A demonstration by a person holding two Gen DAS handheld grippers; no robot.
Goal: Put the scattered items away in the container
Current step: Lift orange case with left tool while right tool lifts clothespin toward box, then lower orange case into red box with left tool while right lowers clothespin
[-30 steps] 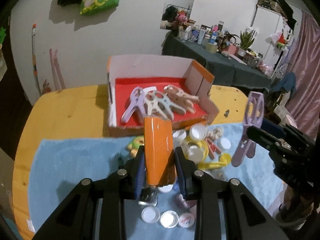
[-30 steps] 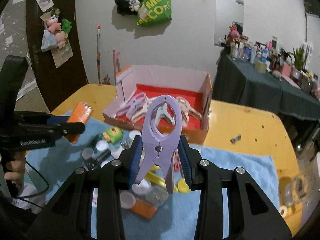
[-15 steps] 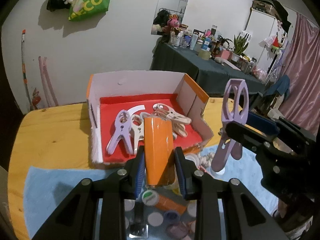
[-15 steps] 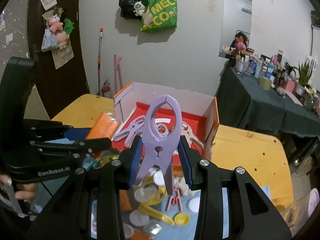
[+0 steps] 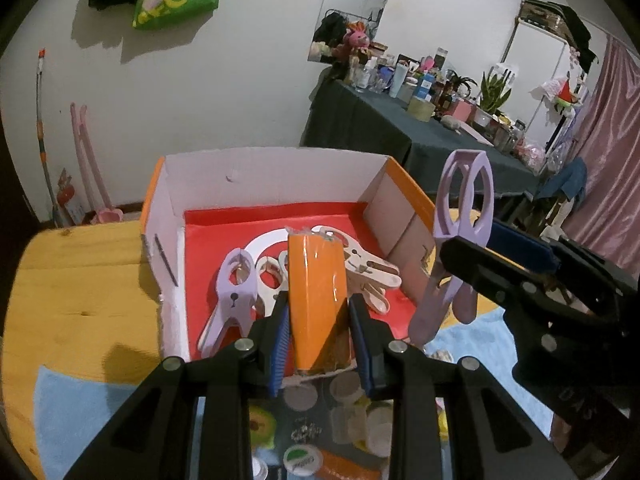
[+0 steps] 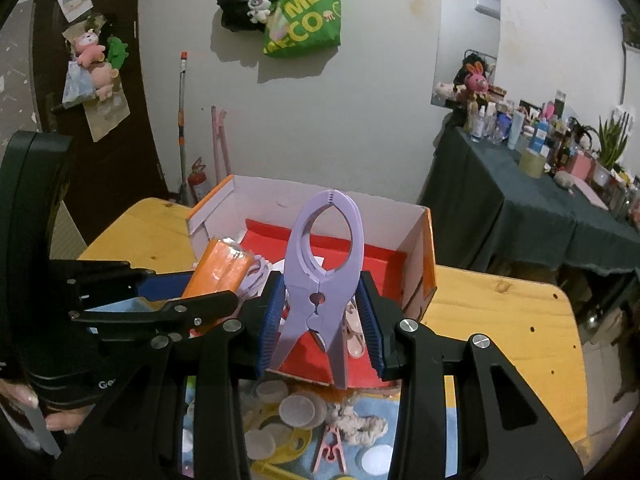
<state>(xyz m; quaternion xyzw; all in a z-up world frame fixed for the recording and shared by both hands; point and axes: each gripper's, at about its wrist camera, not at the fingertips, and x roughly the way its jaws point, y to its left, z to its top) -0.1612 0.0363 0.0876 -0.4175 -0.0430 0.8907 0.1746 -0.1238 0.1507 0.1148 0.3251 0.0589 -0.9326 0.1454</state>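
Note:
My left gripper is shut on an orange packet and holds it over the front edge of the open cardboard box with a red floor. My right gripper is shut on a large lilac clothes peg, held upright just before the box; the peg also shows in the left wrist view. Several pegs lie inside the box. Caps, a pink peg and yellow bits lie scattered on the blue cloth under both grippers.
The box stands on a round wooden table. A dark-clothed side table crowded with bottles and plants stands at the right rear. A green bag hangs on the white wall.
Both grippers have moved forward and closer to the box, still holding their items. The orange packet now hangs over the box's front edge and the lilac peg is nearer its right front corner.

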